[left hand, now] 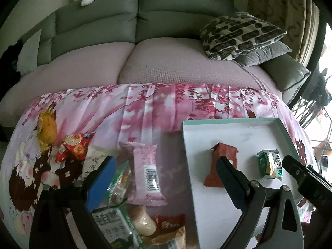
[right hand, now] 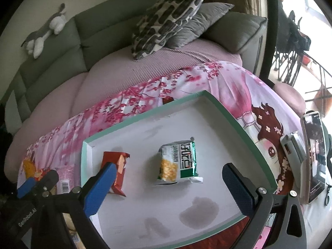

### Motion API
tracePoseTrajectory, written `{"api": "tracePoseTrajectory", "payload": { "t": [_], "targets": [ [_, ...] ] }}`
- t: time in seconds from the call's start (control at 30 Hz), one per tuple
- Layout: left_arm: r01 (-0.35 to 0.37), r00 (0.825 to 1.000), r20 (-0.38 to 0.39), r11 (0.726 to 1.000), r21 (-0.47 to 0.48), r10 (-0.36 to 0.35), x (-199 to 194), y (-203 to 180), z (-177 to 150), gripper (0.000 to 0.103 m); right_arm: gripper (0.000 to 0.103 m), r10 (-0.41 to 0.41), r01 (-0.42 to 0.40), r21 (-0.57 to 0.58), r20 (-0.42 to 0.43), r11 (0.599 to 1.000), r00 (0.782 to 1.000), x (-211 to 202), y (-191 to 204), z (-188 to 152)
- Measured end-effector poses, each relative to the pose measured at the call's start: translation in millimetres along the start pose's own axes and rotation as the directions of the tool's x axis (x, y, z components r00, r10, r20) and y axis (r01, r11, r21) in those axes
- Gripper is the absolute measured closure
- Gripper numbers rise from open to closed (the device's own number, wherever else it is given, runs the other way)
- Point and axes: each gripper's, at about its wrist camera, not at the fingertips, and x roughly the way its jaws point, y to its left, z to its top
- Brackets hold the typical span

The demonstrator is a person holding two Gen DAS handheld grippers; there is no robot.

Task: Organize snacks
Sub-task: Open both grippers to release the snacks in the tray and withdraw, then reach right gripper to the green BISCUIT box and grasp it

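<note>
Two grippers spread wide, left gripper (left hand: 166,178) holding nothing, right gripper (right hand: 168,184) empty above tray (right hand: 145,112)

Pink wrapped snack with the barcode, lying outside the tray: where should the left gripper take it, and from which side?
Probably from above, across the pink packet's narrow middle, one finger on each long edge. It lies flat, long axis pointing away, left of the tray. The left gripper, open and empty, already straddles it. The green packet crowds its left edge.
</note>
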Motion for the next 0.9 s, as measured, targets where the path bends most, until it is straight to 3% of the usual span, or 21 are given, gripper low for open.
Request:
{"api": "tracePoseTrajectory", "payload": {
  "t": [0.47,0.67,0.9],
  "targets": [
    [-0.052,0.998,0.025,0.993,-0.104,0.055,-24.4,59.8,-18.9,0.006,0.000,0.034,-0.035,-0.039,-0.024,0.999,0.999,-4.5,17.9,-9.9],
    [-0.071,0.997,-0.015,0.984,-0.164,0.070,-28.4,90.1,-31.4,0.006,0.000,0.045,-0.049,-0.072,-0.045,0.996,0.998,-7.0,31.7,-15.6],
    [-0.091,0.995,-0.061,0.983,-0.158,0.082,-32.8,104.1,-42.7,0.006,0.000,0.093,-0.102,-0.101,-0.091,0.990,0.991,-6.7,53.4,-33.0]
  ]
}}
